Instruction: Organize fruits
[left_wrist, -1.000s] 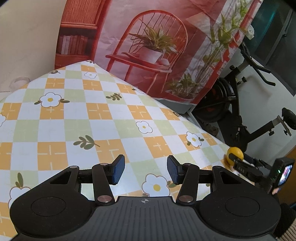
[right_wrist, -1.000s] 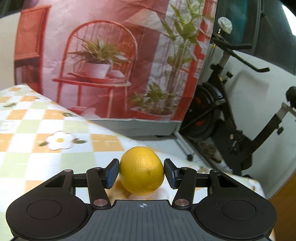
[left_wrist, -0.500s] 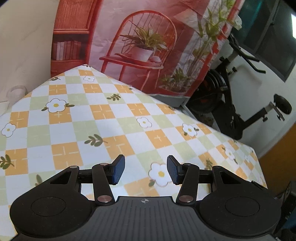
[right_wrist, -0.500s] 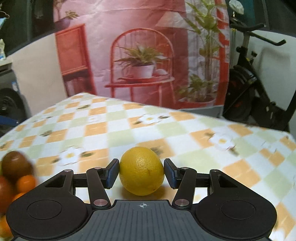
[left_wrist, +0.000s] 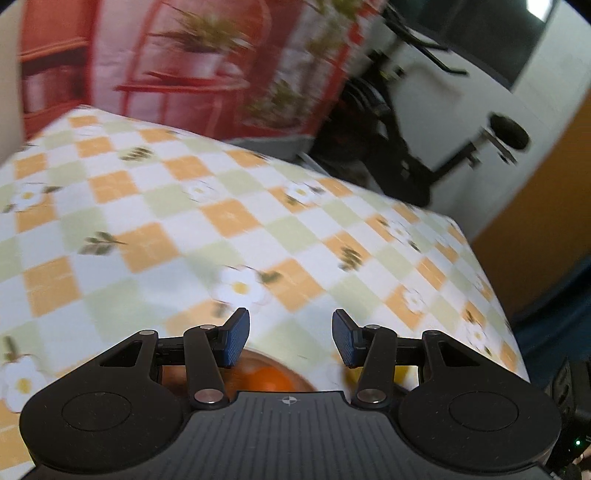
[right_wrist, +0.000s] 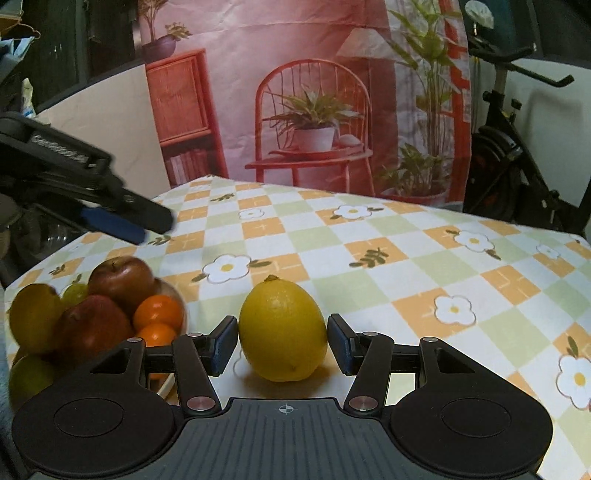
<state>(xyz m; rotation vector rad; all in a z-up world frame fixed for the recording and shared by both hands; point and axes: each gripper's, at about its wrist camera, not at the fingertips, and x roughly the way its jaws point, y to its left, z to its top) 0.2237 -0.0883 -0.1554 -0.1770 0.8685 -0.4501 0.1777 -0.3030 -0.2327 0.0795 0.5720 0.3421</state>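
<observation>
My right gripper (right_wrist: 282, 343) is shut on a yellow lemon (right_wrist: 282, 328), which hangs low over the checked tablecloth (right_wrist: 369, 266), stem tip up. Just left of it stands a bowl (right_wrist: 173, 295) heaped with red apples (right_wrist: 122, 280), oranges (right_wrist: 159, 314), another lemon (right_wrist: 33, 317) and a green fruit. My left gripper (left_wrist: 290, 339) is open with nothing between its blue pads. Under its fingers show the bowl's rim (left_wrist: 280, 363) and an orange (left_wrist: 269, 380). In the right wrist view the left gripper (right_wrist: 122, 221) hovers above the bowl.
An exercise bike (right_wrist: 517, 158) stands beyond the table's far right corner. A printed backdrop with a red chair (right_wrist: 314, 122) hangs behind the table. The table's right edge (left_wrist: 491, 280) drops off toward an orange wall.
My right gripper has swung left with the lemon, and the fruit bowl has come into its view. My left gripper has rolled and shifted, so the bowl now shows under its fingers.
</observation>
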